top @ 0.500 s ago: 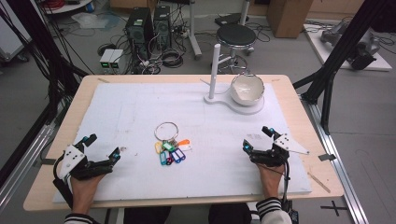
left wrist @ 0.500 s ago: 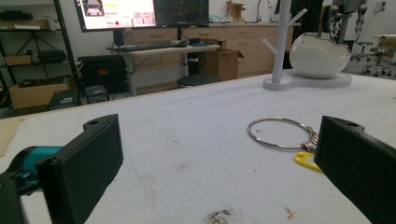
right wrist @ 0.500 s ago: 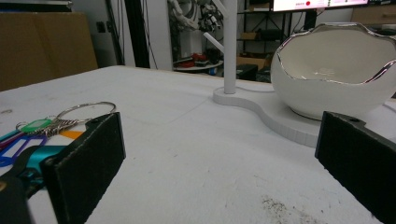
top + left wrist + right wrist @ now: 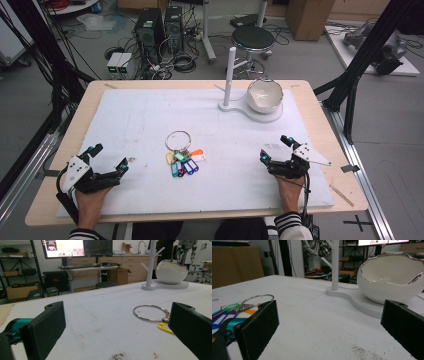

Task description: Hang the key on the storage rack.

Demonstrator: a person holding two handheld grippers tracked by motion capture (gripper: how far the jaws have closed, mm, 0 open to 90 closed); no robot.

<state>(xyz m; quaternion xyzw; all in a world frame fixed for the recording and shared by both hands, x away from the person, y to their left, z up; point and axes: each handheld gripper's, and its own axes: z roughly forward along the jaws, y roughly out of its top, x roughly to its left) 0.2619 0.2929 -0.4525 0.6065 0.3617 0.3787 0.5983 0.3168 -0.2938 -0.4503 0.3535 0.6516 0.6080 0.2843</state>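
Note:
A bunch of coloured key tags (image 4: 182, 163) on a metal ring lies on the white mat (image 4: 135, 120), about midway between my hands. My left gripper (image 4: 109, 156) rests near the front left of the mat, open with nothing between its jaws. My right gripper (image 4: 274, 148) rests at the front right, also open and empty. In the left gripper view the left gripper (image 4: 119, 316) looks toward a yellow tag (image 4: 163, 326) by its right jaw. In the right gripper view the right gripper (image 4: 329, 315) has a green tag (image 4: 232, 307) beyond its left jaw.
A white bowl (image 4: 264, 95) with a jagged silver rim sits on a white stand base (image 4: 234, 106) with an upright post (image 4: 230, 70) at the back right. Bowl (image 4: 392, 277) and post (image 4: 335, 265) stand ahead of my right gripper. Stool, computers and cables lie beyond the table.

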